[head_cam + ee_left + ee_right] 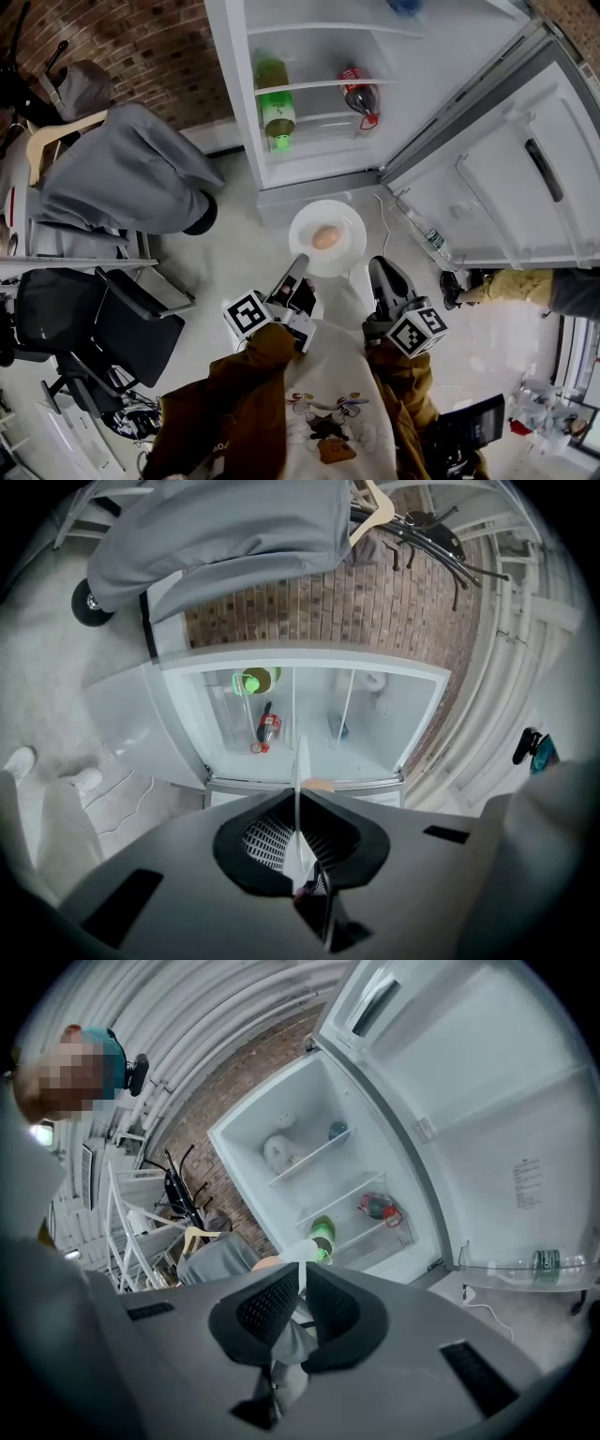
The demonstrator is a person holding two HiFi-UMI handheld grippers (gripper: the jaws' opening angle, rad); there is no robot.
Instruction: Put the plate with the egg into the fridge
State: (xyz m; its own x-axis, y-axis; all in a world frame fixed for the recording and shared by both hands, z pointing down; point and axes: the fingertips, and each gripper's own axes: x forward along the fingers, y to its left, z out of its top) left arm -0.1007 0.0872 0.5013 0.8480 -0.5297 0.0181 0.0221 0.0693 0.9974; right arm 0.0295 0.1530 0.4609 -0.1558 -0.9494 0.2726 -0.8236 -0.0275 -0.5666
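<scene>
While the fridge (234, 56) stands open ahead of me | plate (305, 220) hangs outside it over the floor, left gripper (299, 262) and right gripper (379, 269) each clamped on its rim | egg (325, 237) sits loose, so any tilt between my hands and it rolls off, imo

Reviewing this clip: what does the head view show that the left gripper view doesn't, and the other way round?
Only the head view: the whole plate from above, the right gripper at its rim, and an office chair. Only the left gripper view: the left gripper up close, its jaws pressed on the plate's rim, seen edge-on. Both: the egg, the open fridge, and a green bottle and a red-capped bottle on its shelves.
</scene>
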